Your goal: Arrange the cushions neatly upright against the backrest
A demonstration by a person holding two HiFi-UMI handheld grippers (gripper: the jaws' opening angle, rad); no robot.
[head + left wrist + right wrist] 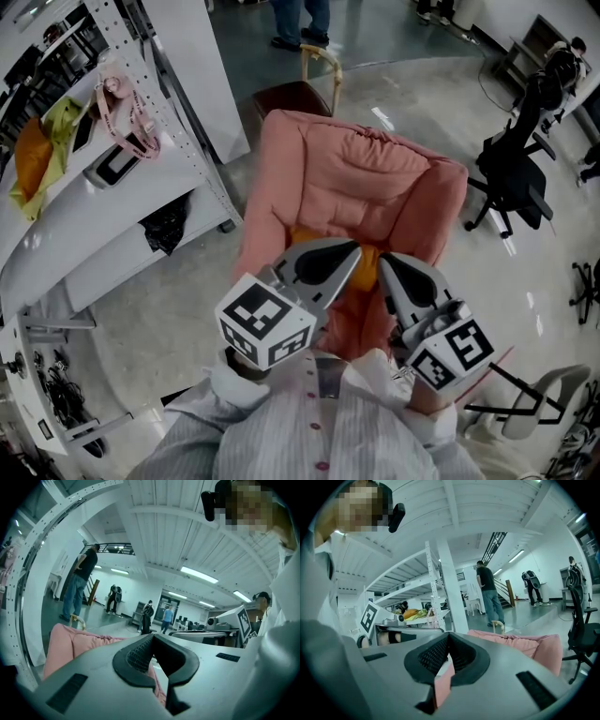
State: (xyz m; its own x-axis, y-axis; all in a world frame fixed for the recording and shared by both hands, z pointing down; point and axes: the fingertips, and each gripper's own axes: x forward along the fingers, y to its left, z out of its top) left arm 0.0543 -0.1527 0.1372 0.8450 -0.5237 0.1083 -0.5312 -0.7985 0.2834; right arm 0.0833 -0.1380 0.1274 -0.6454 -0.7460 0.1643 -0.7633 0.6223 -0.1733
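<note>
A pink padded armchair (361, 183) stands on the floor below me, its backrest toward the far side. An orange cushion (369, 270) lies on its seat, mostly hidden behind my two grippers. My left gripper (354, 249) and right gripper (385, 261) hover side by side over the seat, both shut with nothing between the jaws. In the left gripper view the shut left gripper (152, 637) points over the armchair's pink edge (70, 641). The right gripper view has the shut right gripper (448, 635) in front of the pink armchair (529, 648).
White shelving (103, 202) with yellow and orange items runs along the left. A brown stool (292, 97) stands behind the armchair. A black office chair (511, 178) is at the right and a grey chair (548, 398) at the lower right. People (490, 592) stand farther back.
</note>
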